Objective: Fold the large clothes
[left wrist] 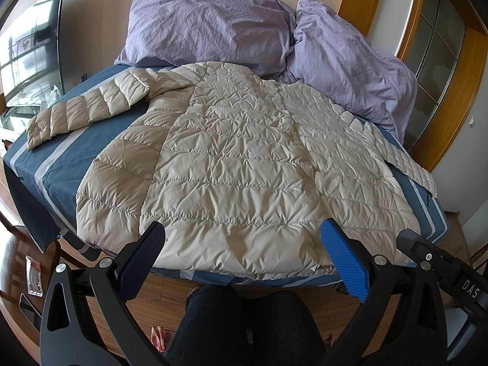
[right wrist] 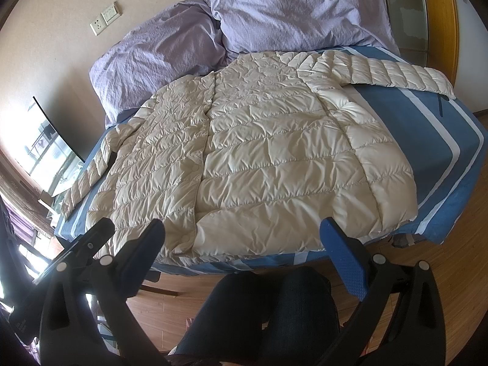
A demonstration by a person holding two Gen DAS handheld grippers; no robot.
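A cream quilted puffer jacket (left wrist: 238, 164) lies flat on the blue striped bed (left wrist: 76, 140), hem toward me, both sleeves spread out to the sides. It also shows in the right wrist view (right wrist: 268, 164). My left gripper (left wrist: 244, 241) is open and empty, held just above the hem near the bed's front edge. My right gripper (right wrist: 242, 238) is open and empty too, also above the hem. The left sleeve (left wrist: 85, 109) reaches toward the bed's left edge. The right sleeve (right wrist: 384, 73) reaches toward the right edge.
Two lilac pillows (left wrist: 207, 27) (left wrist: 350, 64) lie at the head of the bed against the wall. A monitor (left wrist: 30, 42) stands to the left. A wooden door frame (left wrist: 451, 91) is at the right. The person's legs (left wrist: 244, 326) and wood floor (right wrist: 442, 274) are below.
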